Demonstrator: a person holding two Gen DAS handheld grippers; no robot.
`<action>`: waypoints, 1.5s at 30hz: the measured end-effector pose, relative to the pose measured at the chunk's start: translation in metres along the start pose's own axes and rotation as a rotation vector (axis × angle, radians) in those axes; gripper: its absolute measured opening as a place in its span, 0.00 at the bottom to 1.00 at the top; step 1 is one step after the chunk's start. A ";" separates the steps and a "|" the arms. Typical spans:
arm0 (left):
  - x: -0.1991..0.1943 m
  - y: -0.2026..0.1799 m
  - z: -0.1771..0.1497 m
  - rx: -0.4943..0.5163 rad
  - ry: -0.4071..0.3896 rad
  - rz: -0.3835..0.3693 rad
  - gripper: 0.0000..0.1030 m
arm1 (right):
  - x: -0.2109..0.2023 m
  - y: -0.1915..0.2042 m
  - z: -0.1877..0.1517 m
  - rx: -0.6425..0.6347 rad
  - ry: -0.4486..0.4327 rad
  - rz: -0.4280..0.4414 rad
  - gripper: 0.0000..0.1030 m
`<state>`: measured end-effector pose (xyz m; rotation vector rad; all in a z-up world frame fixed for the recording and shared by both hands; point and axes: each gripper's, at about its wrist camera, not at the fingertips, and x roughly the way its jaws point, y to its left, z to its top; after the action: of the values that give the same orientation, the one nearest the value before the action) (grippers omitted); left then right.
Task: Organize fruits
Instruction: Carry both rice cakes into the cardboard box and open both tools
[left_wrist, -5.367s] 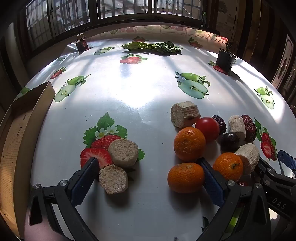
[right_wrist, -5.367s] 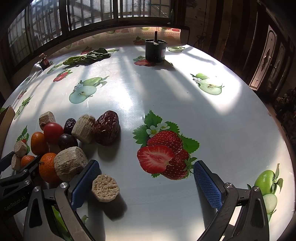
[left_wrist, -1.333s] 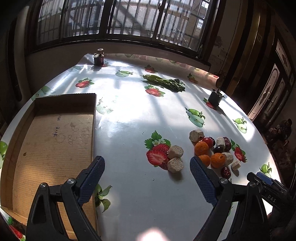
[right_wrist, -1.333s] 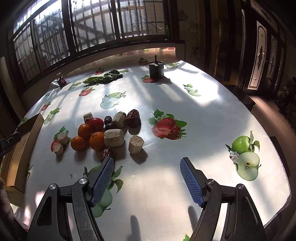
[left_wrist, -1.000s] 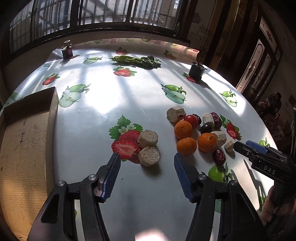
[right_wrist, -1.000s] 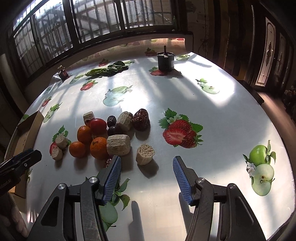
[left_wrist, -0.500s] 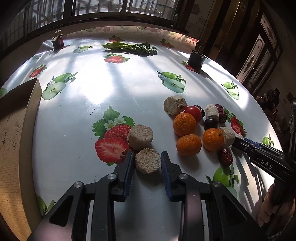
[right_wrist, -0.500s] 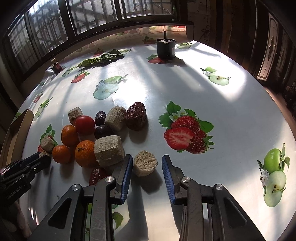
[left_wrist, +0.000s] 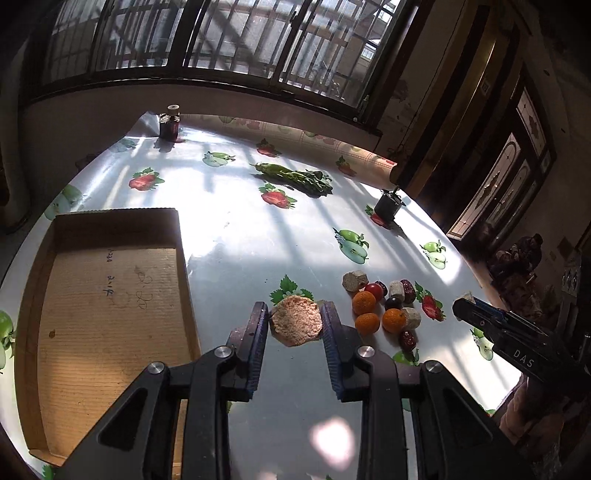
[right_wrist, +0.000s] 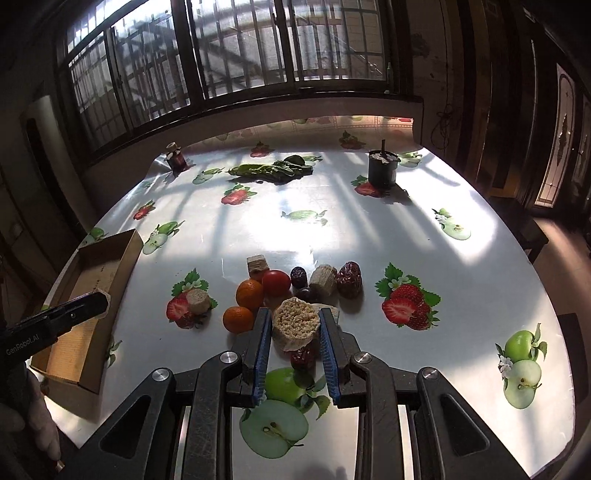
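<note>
My left gripper (left_wrist: 294, 311) is shut on a round beige fibrous chunk (left_wrist: 295, 326), held above the table beside the open cardboard box (left_wrist: 110, 295). My right gripper (right_wrist: 294, 314) is shut on a similar pale chunk (right_wrist: 295, 326), lifted over the fruit pile. On the table lie oranges (right_wrist: 250, 293), a red tomato (right_wrist: 276, 282), dark dates (right_wrist: 349, 284) and more beige chunks (right_wrist: 323, 278). One chunk (right_wrist: 197, 301) rests on a printed strawberry. The left wrist view shows the same pile (left_wrist: 384, 306) to the right.
A fruit-print cloth covers the round table (right_wrist: 369, 229). At the far side lie leafy greens (right_wrist: 273, 170), a dark cup (right_wrist: 382, 171) and a small jar (right_wrist: 176, 158). A person's hand (left_wrist: 532, 406) holds the right gripper. Windows stand behind the table.
Both grippers went from wide open to shut, each on a beige chunk. Both then rose, lifting the chunks off the table.
</note>
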<state>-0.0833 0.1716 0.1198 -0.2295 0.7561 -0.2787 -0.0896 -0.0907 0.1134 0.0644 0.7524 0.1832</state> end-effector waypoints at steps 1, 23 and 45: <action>-0.009 0.011 0.008 0.000 -0.018 0.031 0.28 | -0.004 0.016 0.006 -0.026 -0.012 0.030 0.26; 0.084 0.227 0.062 -0.305 0.171 0.239 0.28 | 0.223 0.263 0.069 -0.194 0.307 0.322 0.27; 0.071 0.145 0.030 -0.213 0.095 0.218 0.57 | 0.143 0.174 0.056 -0.094 0.164 0.291 0.48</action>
<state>0.0110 0.2872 0.0521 -0.3342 0.8985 -0.0021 0.0260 0.1073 0.0799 0.0702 0.8949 0.5052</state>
